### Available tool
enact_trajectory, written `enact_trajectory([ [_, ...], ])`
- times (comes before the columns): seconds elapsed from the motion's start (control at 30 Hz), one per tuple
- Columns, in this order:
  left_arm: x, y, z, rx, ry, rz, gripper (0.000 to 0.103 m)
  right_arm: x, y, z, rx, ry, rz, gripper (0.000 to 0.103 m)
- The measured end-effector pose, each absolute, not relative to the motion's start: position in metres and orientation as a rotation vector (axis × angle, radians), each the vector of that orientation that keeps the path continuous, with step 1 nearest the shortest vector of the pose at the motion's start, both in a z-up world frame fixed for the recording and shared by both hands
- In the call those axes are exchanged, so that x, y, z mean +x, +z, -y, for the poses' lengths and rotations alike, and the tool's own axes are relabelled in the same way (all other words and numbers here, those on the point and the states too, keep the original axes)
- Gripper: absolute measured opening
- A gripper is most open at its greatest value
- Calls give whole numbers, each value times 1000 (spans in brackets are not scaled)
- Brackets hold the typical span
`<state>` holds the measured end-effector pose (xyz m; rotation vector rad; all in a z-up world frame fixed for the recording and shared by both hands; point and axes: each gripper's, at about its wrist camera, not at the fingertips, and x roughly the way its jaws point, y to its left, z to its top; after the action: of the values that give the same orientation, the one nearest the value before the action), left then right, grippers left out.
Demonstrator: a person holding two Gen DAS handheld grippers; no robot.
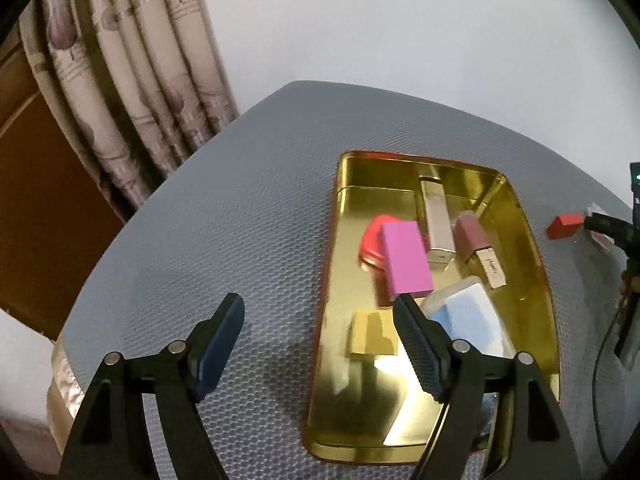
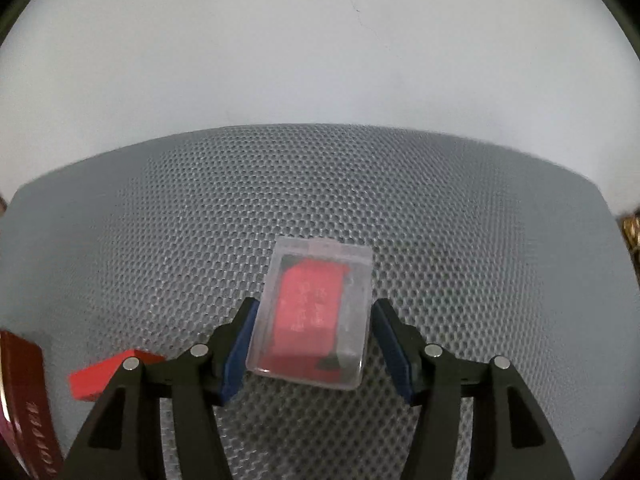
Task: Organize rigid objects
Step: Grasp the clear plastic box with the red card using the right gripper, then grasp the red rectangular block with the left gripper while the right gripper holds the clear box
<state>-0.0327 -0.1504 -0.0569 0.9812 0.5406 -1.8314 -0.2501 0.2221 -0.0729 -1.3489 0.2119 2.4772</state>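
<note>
Right wrist: right tool [image 2: 312, 340] apart around clear case [image 2: 314, 316] (slick plastic); could squirt out on closing; left tool [image 1: 320, 312] apart, empty.

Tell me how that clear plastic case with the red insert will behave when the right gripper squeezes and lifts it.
The clear plastic case looks hard-shelled, so it should stay stiff between the right gripper fingers. Its glossy walls may prove slippery against the pads. It lies flat on the mesh mat, so rolling seems unlikely; it probably feels light.

Gold tin [image 1: 532, 236], pink block [image 1: 406, 258].
</note>
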Motion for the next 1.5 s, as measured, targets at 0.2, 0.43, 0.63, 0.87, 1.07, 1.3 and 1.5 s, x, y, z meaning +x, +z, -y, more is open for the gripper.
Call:
enact_trajectory([
  [0.2,-75,-43,134,1049,-1954,-434,74,-237,-76,-211,-1310,2592,-40,55],
  [0.43,-157,-29,116,1128,-2160,-296,75,-207,-80,-215,-1335,2723,-5,55],
  [0.63,-218,-38,115,1236,-2268,-248,75,-170,-81,-224,-1400,2843,31,55],
  [0.87,-269,-60,119,1408,-2325,-205,75,-137,-86,-237,-1409,2858,64,55],
  [1.07,-302,-78,134,1517,-2325,-242,75,-143,-99,-243,-1370,2851,-4,55],
  [1.3,-331,-104,141,1634,-2257,-199,70,-141,-104,-233,-1362,2844,-2,56],
  [1.5,-336,-108,143,1638,-2244,-290,21,-140,-104,-232,-1362,2844,-5,56],
])
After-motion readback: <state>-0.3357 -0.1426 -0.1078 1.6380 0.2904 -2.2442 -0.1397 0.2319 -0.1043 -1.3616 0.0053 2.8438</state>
